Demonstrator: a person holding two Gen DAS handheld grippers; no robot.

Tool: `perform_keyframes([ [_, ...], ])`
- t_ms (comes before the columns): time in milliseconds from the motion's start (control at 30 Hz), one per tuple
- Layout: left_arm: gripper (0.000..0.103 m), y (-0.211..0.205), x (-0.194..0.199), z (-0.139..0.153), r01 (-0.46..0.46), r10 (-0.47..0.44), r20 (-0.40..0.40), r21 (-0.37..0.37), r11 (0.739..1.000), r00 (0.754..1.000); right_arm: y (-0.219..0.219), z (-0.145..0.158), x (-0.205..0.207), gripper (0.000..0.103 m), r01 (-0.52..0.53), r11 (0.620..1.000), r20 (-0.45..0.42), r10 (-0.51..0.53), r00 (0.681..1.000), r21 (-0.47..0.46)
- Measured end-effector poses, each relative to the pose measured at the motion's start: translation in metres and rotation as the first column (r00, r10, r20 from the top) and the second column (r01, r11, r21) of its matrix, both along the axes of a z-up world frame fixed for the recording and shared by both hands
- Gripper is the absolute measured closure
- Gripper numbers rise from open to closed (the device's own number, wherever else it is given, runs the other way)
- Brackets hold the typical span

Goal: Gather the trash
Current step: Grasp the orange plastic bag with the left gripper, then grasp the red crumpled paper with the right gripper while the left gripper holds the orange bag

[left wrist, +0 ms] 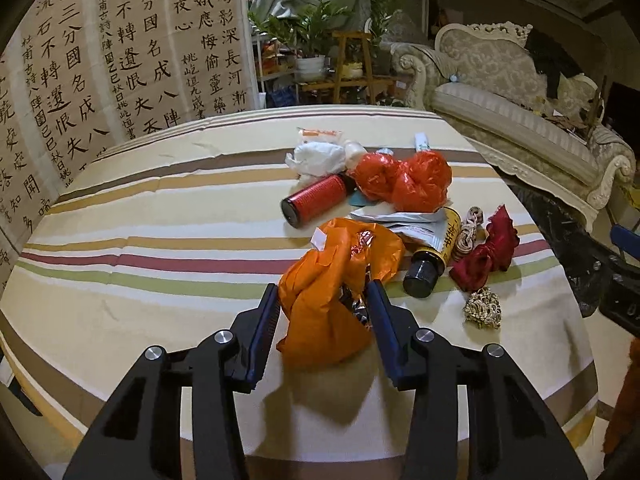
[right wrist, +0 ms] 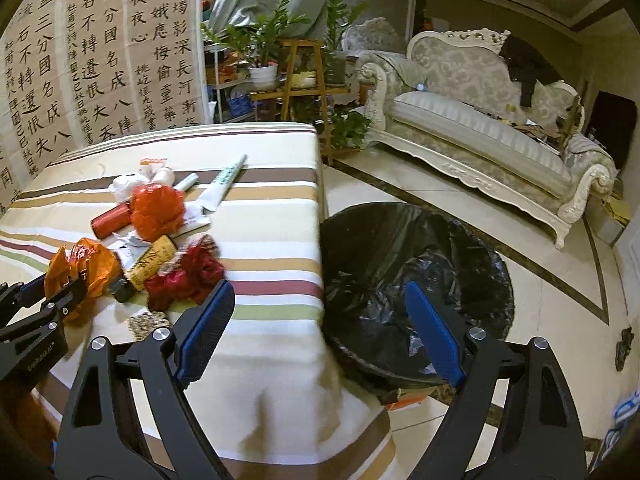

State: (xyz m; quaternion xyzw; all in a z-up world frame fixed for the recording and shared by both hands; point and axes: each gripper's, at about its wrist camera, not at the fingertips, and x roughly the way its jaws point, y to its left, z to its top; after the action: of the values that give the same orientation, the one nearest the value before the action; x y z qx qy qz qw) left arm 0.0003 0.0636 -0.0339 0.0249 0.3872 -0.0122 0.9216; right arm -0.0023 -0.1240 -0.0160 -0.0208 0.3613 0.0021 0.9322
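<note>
Presently the orange plastic bag point(left wrist: 340, 292) lies crumpled at the near edge of the striped table point(left wrist: 160, 208) — the left gripper point(left wrist: 322, 300) clamps it between both pads. Right gripper point(right wrist: 320, 304) hangs empty, jaws spread wide — over the black-lined bin point(right wrist: 420, 248) beside the table.

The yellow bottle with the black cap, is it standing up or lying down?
Lying down. The yellow bottle rests on its side on the striped tablecloth, black cap pointing toward the camera, among the other trash.
</note>
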Motion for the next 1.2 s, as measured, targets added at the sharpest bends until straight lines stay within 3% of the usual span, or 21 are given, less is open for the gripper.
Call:
perform_keyframes([
  [233, 0.059, 0.022, -0.003, 0.008, -0.06, 0.06, 0.025, -0.014, 0.998, 0.998, 0.031, -0.002, 0.009, 0.021, -0.086, 0.996, -0.021, 0.086, 0.996, 0.025],
  [300, 0.059, 0.03, -0.002, 0.009, -0.079, 0.08, 0.027, -0.016, 0.997, 0.996, 0.039, -0.006, 0.015, 0.027, -0.106, 0.993, -0.042, 0.108, 0.993, 0.044],
  [467, 0.059, 0.042, -0.001, 0.005, -0.1, 0.101, 0.017, -0.028, 0.995, 0.995, 0.05, -0.014, 0.029, 0.029, -0.113, 0.991, -0.083, 0.119, 0.989, 0.075],
  [633, 0.059, 0.043, 0.001, 0.004, -0.098, 0.099, 0.009, -0.047, 0.994, 0.995, 0.052, -0.02, 0.034, 0.046, -0.135, 0.984, -0.115, 0.148, 0.982, 0.114],
  [733, 0.059, 0.042, 0.001, 0.004, -0.094, 0.094, 0.011, -0.051, 0.994, 0.995, 0.051, -0.022, 0.033, 0.064, -0.156, 0.972, -0.123, 0.179, 0.976, 0.178],
  [967, 0.059, 0.039, 0.001, 0.005, -0.087, 0.088, 0.015, -0.055, 0.995, 0.996, 0.047, -0.019, 0.029, 0.084, -0.165, 0.96, -0.109, 0.194, 0.975, 0.227],
  [1067, 0.059, 0.038, 0.0, 0.006, -0.086, 0.087, 0.019, -0.054, 0.995, 0.996, 0.045, -0.015, 0.027, 0.089, -0.168, 0.959, -0.097, 0.194, 0.976, 0.23],
  [1167, 0.059, 0.037, -0.001, 0.007, -0.085, 0.086, 0.021, -0.055, 0.995, 0.996, 0.042, -0.013, 0.024, 0.103, -0.169, 0.959, -0.086, 0.193, 0.977, 0.229],
  [1200, 0.059, 0.036, -0.001, 0.008, -0.085, 0.086, 0.022, -0.055, 0.995, 0.996, 0.042, -0.012, 0.023, 0.103, -0.17, 0.957, -0.084, 0.194, 0.977, 0.234],
])
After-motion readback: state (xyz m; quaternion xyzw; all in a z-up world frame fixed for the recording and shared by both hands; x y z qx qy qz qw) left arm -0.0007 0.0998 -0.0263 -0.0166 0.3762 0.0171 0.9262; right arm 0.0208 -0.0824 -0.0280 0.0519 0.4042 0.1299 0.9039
